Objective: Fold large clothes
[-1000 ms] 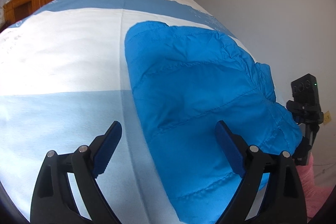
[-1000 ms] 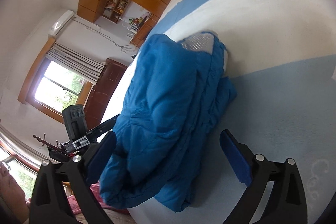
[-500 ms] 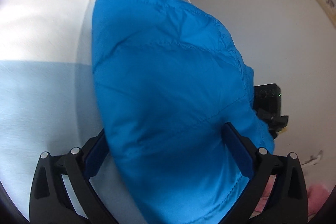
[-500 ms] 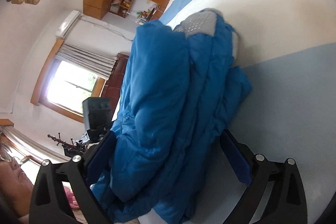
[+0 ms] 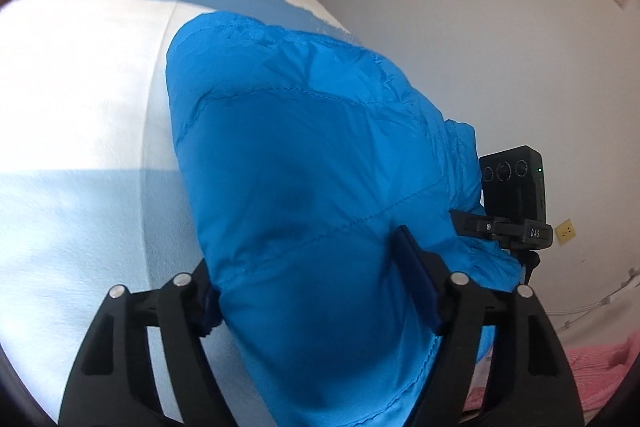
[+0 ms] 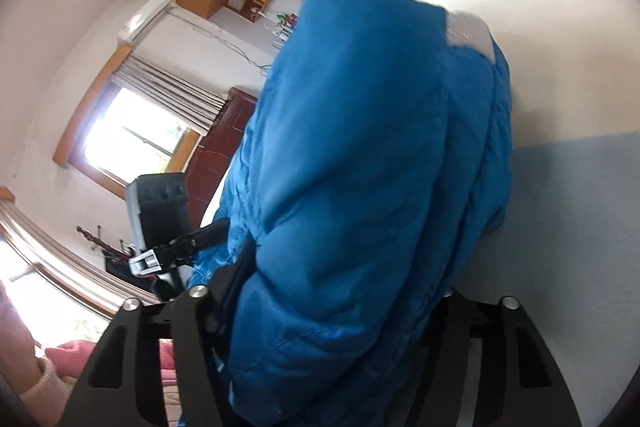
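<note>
A folded bright blue padded jacket (image 5: 304,163) lies on the bed, its near end bulging between my fingers. My left gripper (image 5: 316,287) is shut on the jacket's near edge; the right pad (image 5: 416,283) presses into the fabric and the left pad is mostly hidden under it. In the right wrist view the jacket (image 6: 360,167) fills the middle, with a grey lining patch (image 6: 468,31) at its far end. My right gripper (image 6: 332,307) is shut on the jacket's thick folded end, and the fabric hides both pads.
The bed sheet (image 5: 80,107) is white with pale blue bands. The other gripper's camera unit shows at the jacket's side (image 5: 514,187), and in the right view (image 6: 158,211). A white wall (image 5: 460,27) stands right of the bed. Pink cloth (image 5: 580,367) lies at the bed's near edge.
Both grippers moved forward onto the jacket's near end and closed on it. The jacket end is bunched up between the fingers where they were open and empty before.
</note>
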Available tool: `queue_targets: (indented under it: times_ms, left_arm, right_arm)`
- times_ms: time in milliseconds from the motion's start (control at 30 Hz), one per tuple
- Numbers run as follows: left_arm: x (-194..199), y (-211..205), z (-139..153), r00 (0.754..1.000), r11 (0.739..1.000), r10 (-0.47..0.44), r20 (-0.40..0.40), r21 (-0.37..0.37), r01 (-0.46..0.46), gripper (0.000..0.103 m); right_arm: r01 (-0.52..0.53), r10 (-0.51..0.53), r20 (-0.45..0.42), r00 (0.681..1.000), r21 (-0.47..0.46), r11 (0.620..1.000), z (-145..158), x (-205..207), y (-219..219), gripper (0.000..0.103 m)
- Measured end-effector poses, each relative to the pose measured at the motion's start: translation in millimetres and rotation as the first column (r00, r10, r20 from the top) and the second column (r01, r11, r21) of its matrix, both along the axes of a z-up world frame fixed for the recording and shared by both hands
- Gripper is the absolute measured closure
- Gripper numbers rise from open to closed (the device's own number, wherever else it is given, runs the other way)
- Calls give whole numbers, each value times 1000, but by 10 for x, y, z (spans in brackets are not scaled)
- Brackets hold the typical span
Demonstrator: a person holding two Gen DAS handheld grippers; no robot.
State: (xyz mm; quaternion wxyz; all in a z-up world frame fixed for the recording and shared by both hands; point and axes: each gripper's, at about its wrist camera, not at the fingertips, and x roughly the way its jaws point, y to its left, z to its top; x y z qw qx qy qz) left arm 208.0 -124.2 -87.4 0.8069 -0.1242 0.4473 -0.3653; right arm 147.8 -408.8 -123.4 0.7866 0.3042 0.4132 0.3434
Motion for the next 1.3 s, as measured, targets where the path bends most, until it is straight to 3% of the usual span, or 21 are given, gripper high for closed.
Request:
queue_targets:
  times_ms: [267,500,733,1000,1233,1300]
  left_arm:
    - [-164,78,290,995,1000,19,103,11,-20,33]
    - [46,194,474,987,998,61,149,23,-65,33]
    - [612,426,461,982,990,140,125,10,-143,33]
    - [1262,745,249,972,974,226,58,-14,-226,33]
    - [1377,836,-30,969,969,245,7,-9,-245,32]
    - [1360,825,-54,971,971,240,7,-2,-240,30]
  right_arm:
    - [-20,25,96,995,-53,998,328,-4,52,45]
    - [-68,79,130,988,-85,994,521,327,168,45]
    - [-123,133,97,986,-97,988,539,1144,428,45]
    - [-156,162,46,986,-110,982,432,2004,853,45]
    - [-156,156,-6,988,-99,983,223,2193,929,43]
    - [-153,152,-16,988,-94,984,212,2139,904,38]
